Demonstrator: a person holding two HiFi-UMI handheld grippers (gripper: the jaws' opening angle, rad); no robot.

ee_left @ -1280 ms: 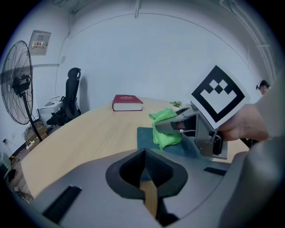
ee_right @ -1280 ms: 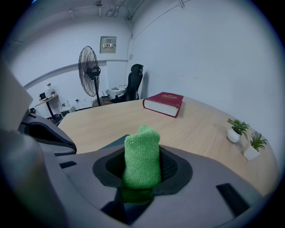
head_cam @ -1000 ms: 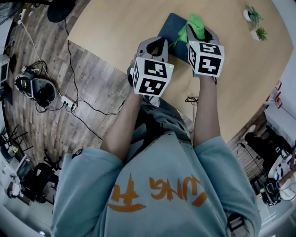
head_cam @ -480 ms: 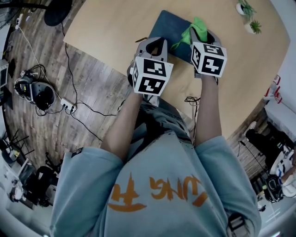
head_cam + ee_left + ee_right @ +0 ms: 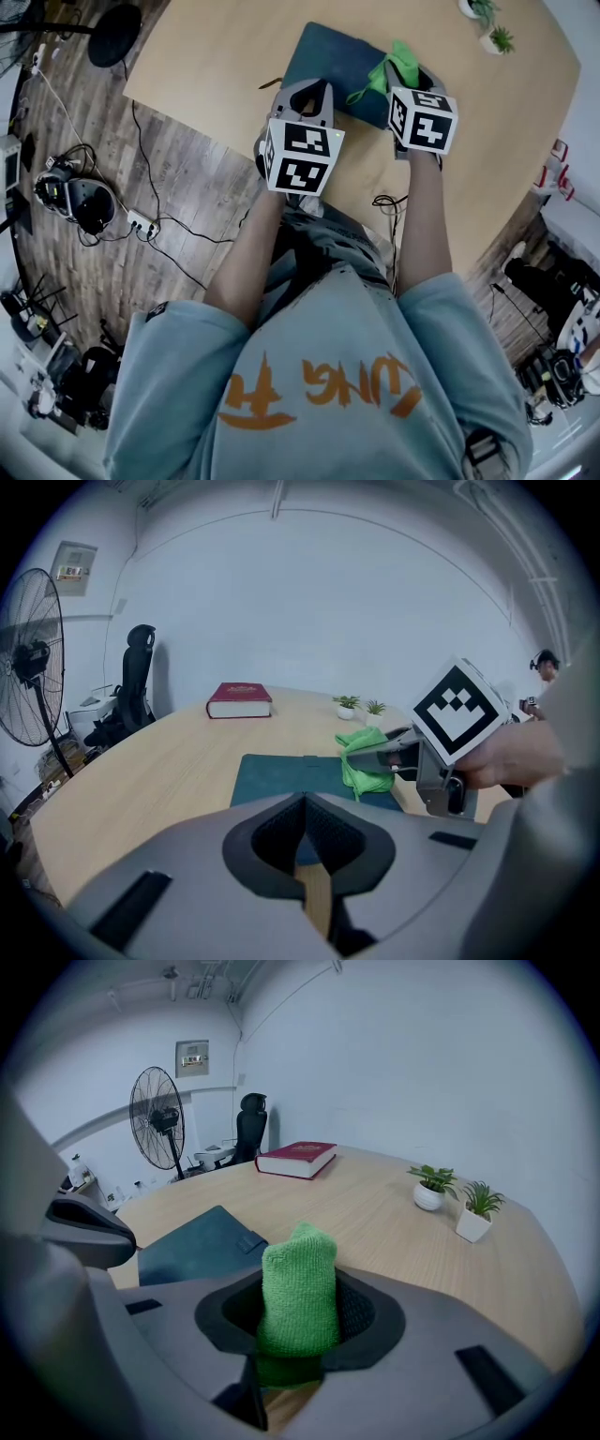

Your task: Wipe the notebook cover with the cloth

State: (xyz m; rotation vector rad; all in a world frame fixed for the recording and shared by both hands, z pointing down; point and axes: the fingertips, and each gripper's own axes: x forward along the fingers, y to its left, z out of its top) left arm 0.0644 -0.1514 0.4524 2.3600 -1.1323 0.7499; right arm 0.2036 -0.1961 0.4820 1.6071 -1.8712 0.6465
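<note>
Right gripper (image 5: pixel 298 1309) first: its jaws are closed on the green cloth (image 5: pixel 298 1283), which stands up between them in a thick folded wad. From the head view, I hold this gripper (image 5: pixel 403 67) over the near right corner of the dark teal notebook (image 5: pixel 323 58). The cloth's (image 5: pixel 397 56) loose end droops toward the cover, and I cannot tell if it touches.

Left gripper (image 5: pixel 305 803) has its jaws brought together with nothing in them. It sits low at the notebook's (image 5: pixel 281 778) near edge, just beside the right one.

Beyond them, the notebook lies flat and closed on the light wooden table (image 5: pixel 211 52). Farther off on the same table are a red book (image 5: pixel 240 700) and two small potted plants (image 5: pixel 431 1185). Past the table stand a pedestal fan (image 5: pixel 161 1119) and a black office chair (image 5: pixel 139 663).
</note>
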